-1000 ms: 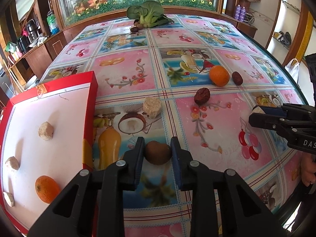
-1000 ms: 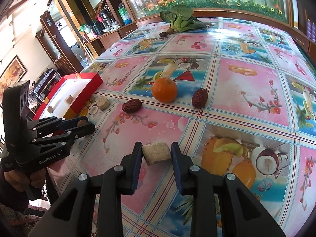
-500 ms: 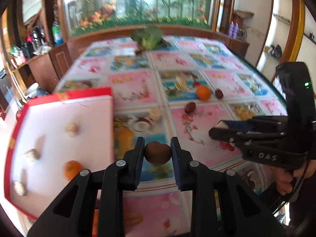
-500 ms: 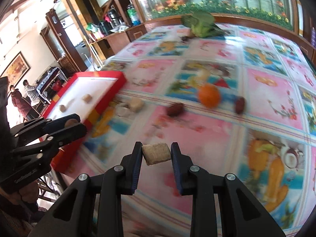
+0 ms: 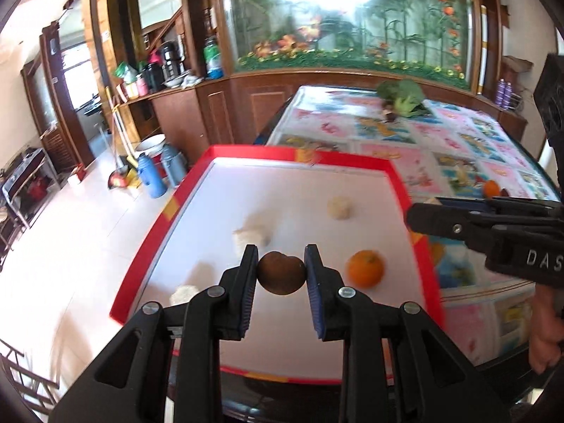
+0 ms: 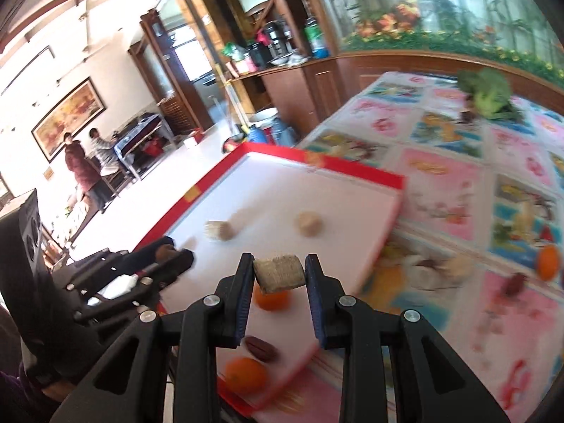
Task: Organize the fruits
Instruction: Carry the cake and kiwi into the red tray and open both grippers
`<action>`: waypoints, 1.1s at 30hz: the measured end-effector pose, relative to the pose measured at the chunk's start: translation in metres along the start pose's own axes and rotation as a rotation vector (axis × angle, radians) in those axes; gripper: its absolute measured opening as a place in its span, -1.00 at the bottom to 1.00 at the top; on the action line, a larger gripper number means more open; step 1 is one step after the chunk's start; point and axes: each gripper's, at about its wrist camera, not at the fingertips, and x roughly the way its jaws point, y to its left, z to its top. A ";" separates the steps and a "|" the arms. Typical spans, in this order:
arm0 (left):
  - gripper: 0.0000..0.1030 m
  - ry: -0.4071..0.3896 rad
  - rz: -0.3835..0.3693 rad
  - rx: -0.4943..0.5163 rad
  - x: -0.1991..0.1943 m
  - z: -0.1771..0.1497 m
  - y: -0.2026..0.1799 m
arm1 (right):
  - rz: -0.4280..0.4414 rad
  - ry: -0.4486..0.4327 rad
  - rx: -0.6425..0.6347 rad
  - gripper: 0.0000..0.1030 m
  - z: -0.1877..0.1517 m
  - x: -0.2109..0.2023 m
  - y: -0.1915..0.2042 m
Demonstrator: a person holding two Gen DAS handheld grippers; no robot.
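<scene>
Two loads hang above our red-rimmed tray (image 5: 160,232): our left gripper (image 5: 281,270) pinches a brown fruit (image 5: 281,272), our right gripper (image 6: 279,274) clamps a tan block (image 6: 279,273). An orange (image 5: 365,268) lies inside the tray.

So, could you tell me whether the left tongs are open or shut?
Shut: the left tongs pinch a brown fruit above the red tray.

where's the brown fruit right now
In the left wrist view, the brown fruit is clamped in the left tongs over the red tray, just left of an orange.
</scene>
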 end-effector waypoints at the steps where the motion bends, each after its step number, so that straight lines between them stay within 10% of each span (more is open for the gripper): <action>1: -0.44 0.002 0.007 0.001 0.002 -0.002 0.003 | -0.005 -0.003 -0.008 -0.46 0.000 0.005 0.004; 20: -0.42 0.091 0.085 0.016 0.048 -0.015 0.002 | -0.143 0.141 -0.049 -0.42 0.015 0.076 0.000; 23: 0.24 0.087 0.119 0.001 0.043 -0.014 0.004 | -0.131 0.121 -0.045 -0.41 0.015 0.064 -0.003; 33: 0.68 -0.039 0.122 -0.027 -0.010 -0.001 0.007 | -0.262 -0.080 0.051 -0.17 0.000 -0.038 -0.061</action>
